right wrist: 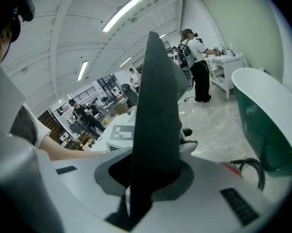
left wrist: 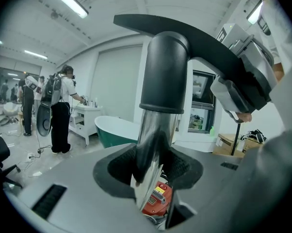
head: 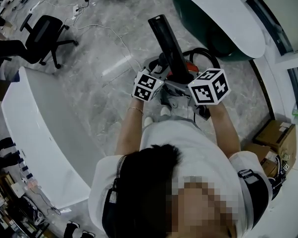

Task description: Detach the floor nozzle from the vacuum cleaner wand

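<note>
Glossy marble floor [head: 89, 58]; chrome wand [left wrist: 153, 144], flat black nozzle [head: 166, 38].

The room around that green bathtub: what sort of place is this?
Probably a workshop hall with a mock bathroom: green bathtub and white vanity, plus an office chair.

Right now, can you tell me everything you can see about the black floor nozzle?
The floor nozzle is black, matte and plastic-looking: a long flat head with a round collar. It is up in the air, collar seated on the shiny metal wand, not yet detached. The right gripper is shut on the head; the left gripper clamps the wand below.
</note>
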Demonstrator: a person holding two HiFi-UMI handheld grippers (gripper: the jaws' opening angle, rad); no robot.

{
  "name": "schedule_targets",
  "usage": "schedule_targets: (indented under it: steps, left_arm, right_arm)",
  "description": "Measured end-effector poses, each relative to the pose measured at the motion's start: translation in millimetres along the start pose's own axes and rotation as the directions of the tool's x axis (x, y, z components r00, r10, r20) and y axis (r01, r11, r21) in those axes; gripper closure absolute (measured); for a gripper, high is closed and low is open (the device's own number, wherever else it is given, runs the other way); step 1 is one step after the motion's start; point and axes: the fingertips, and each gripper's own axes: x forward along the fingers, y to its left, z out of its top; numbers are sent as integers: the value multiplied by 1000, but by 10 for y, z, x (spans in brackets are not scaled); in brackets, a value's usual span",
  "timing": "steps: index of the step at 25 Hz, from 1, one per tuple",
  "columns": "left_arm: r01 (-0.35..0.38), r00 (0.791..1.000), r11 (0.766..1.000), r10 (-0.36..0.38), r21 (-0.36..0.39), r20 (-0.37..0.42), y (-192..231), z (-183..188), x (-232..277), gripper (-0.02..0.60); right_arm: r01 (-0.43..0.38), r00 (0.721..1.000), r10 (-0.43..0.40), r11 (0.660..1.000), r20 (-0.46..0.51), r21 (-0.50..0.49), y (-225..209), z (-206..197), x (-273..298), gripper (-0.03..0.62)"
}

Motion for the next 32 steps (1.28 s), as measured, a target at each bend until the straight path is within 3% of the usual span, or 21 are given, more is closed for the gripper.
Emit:
schedule_targets:
  steps: [14,24,32]
  left_arm:
    - [-7,1000,1000,7,-7,14,4,-14,24,431]
    - [11,1000,1000,-11,-8,13,25,13,-6,431]
    - [12,1000,1000,-12,-9,23,-6,39,-9,431]
  right_arm:
    - [82,994,-87,994,59,74,9,30,22,511]
    - [-36,994,19,987,106,159,71,50,27,513]
    - [-9,998,-2,988,69,155,87,40,-4,511]
